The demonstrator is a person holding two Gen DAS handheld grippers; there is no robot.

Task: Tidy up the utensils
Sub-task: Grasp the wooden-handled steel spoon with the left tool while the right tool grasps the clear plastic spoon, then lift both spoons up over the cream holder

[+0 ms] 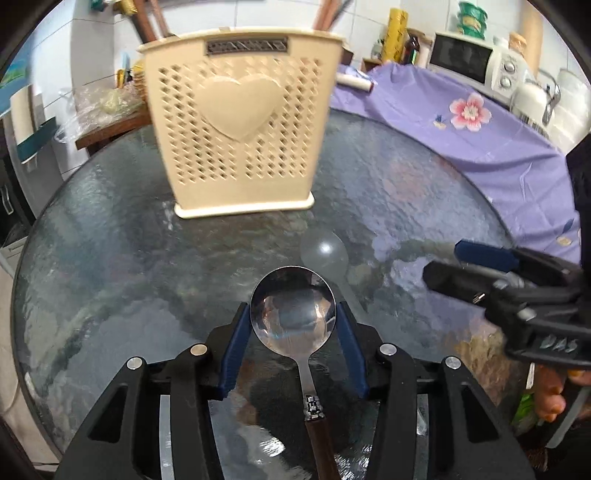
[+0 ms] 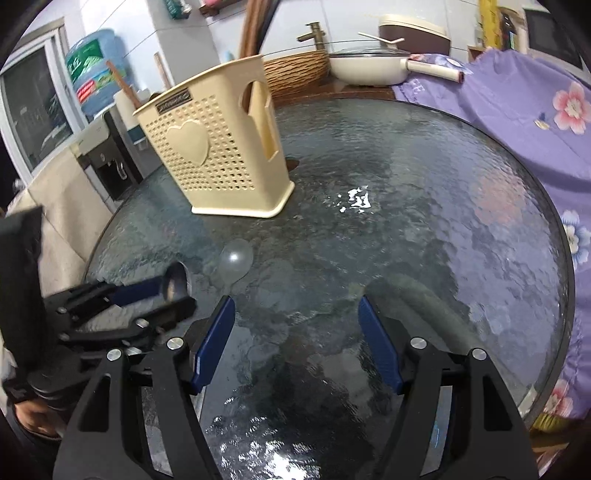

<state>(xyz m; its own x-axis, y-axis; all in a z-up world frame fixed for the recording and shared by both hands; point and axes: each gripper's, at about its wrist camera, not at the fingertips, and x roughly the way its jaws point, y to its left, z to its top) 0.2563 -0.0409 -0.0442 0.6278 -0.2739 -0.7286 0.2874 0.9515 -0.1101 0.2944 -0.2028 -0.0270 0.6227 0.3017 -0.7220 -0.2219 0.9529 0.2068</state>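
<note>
Left tool (image 1: 293,317) clamped on spoon (image 1: 293,314) bowl; right tool (image 2: 295,328) wide, empty; next: carry to far holder (image 1: 240,122), drop handle-first.

I stood in a home kitchen, a lived-in and rather crowded one. A white microwave (image 1: 476,61) sat against the tiled wall, and a cream pan (image 2: 364,68) with a glass lid rested beside a brass tap (image 2: 314,33). A blue water-cooler bottle (image 2: 94,72) stood on its dispenser near a window. My worktop (image 1: 110,258) was a round table of rippled glass, with a cream perforated cutlery holder (image 1: 236,125) standing on it, and a purple flowered cloth (image 1: 461,122) draped over something just behind. A woven basket (image 2: 295,70) stood by the pan.
</note>
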